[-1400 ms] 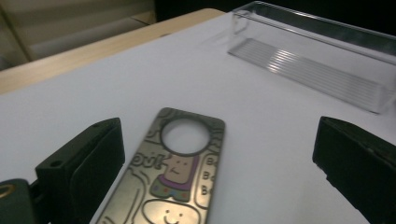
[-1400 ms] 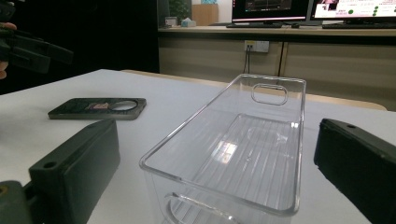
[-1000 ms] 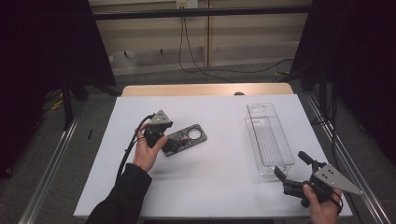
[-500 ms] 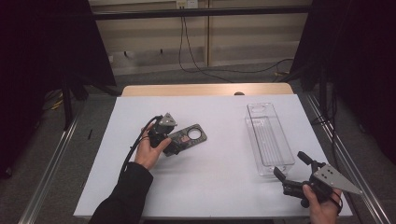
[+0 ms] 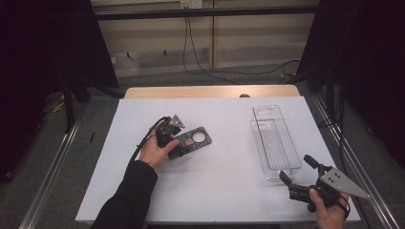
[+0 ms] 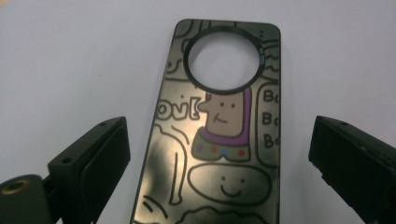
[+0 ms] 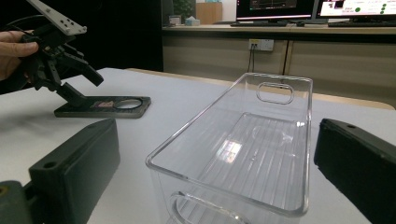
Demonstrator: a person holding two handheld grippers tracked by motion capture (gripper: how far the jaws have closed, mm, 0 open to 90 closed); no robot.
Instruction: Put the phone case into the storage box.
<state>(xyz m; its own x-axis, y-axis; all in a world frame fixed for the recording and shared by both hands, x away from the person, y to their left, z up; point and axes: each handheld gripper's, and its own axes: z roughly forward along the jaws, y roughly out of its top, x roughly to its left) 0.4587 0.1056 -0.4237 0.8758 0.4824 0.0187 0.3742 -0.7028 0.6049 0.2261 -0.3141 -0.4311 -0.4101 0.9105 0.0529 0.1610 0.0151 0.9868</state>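
Note:
A dark phone case (image 5: 193, 140) with cartoon drawings and a round hole lies flat on the white table (image 5: 215, 191), left of centre. My left gripper (image 5: 177, 143) is tilted down over its near end. In the left gripper view the case (image 6: 219, 154) lies between the two black jaws of the left gripper (image 6: 219, 126), which is open and not touching it. My right gripper (image 5: 295, 167) is open near the front right corner, pointing at the near end of a clear plastic bin (image 5: 274, 138). Through the right gripper (image 7: 215, 130) the empty bin (image 7: 243, 140) stands close ahead.
The right gripper view also shows the left gripper (image 7: 70, 79) over the case (image 7: 107, 107) farther off. A wooden strip (image 5: 210, 91) edges the table's far side. Metal rails (image 5: 52, 167) run along both sides. A black cable (image 5: 138, 150) trails from the left gripper.
My left hand and gripper have shifted slightly to the right, further over the phone case. The right gripper and the bin have stayed where they were.

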